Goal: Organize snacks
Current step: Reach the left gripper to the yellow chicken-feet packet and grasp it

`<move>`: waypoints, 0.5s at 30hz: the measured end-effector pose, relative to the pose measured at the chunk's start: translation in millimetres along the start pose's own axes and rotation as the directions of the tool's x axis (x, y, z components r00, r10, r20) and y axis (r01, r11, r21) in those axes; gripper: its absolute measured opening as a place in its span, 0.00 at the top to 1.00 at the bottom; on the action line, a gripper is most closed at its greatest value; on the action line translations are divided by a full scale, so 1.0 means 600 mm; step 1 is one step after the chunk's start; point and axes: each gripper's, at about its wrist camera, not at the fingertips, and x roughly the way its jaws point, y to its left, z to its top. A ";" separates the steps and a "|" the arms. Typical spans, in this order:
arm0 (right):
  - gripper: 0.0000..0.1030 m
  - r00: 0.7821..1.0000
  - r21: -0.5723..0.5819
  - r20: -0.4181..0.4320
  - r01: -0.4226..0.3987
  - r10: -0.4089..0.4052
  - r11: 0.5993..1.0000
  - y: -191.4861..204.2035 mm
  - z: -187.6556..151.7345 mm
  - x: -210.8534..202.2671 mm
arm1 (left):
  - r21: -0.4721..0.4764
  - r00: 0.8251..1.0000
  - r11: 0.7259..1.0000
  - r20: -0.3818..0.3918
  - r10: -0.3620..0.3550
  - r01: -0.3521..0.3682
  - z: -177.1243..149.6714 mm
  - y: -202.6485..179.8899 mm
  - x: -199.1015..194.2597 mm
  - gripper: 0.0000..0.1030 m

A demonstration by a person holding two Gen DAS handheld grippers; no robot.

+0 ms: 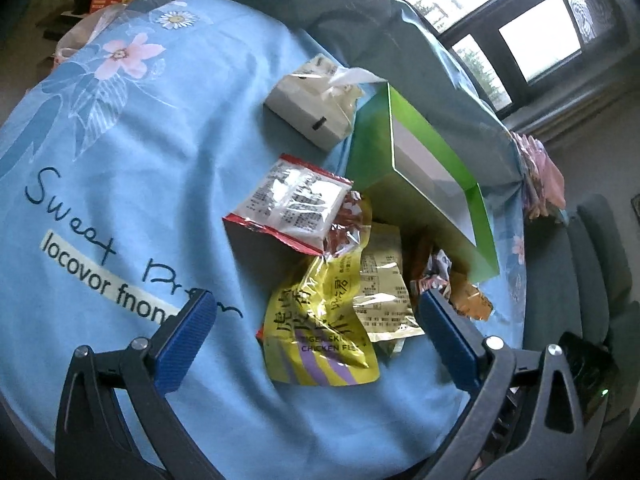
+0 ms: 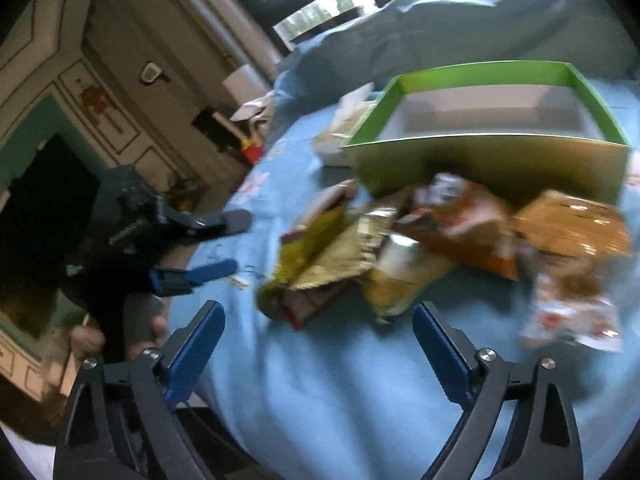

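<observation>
A pile of snack packets lies on a blue cloth beside an empty green box (image 1: 420, 184). In the left wrist view a yellow chicken-feet packet (image 1: 320, 344) lies between the fingers of my open left gripper (image 1: 316, 312), with a red and white packet (image 1: 292, 204) beyond it. In the blurred right wrist view my right gripper (image 2: 316, 320) is open and empty just short of the pile: a yellow packet (image 2: 320, 256), orange packets (image 2: 572, 228) and a white packet (image 2: 572, 316). The green box (image 2: 480, 152) stands behind them. The left gripper (image 2: 228, 240) shows at the left, open.
A white tissue pack (image 1: 312, 108) lies behind the box. The cloth (image 1: 140, 160) has flower prints and lettering. A dark chair (image 1: 592, 264) stands to the right of the table. Windows are behind, and a wall with cabinets (image 2: 100, 100) at the left.
</observation>
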 end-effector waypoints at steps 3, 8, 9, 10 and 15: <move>0.19 0.999 -0.047 -0.014 -0.038 0.037 0.998 0.025 0.011 0.036 | 0.005 1.000 1.000 -0.023 -0.007 0.007 0.002 0.007 0.014 0.12; 0.35 0.997 -0.109 -0.068 -0.046 0.039 0.993 0.048 0.019 0.092 | -0.009 0.998 1.000 -0.060 -0.027 0.026 0.008 0.017 0.035 0.20; 0.37 0.996 -0.120 -0.080 -0.036 0.027 0.992 0.051 0.021 0.103 | -0.013 0.997 1.000 -0.066 -0.029 0.028 0.010 0.019 0.038 0.23; 0.40 0.996 -0.127 -0.089 -0.032 0.020 0.991 0.053 0.023 0.111 | -0.015 0.997 0.999 -0.071 -0.030 0.029 0.011 0.020 0.040 0.24; 0.59 0.991 -0.157 -0.131 -0.003 -0.018 0.988 0.059 0.029 0.143 | -0.032 0.992 0.999 -0.114 -0.048 0.045 0.015 0.023 0.054 0.43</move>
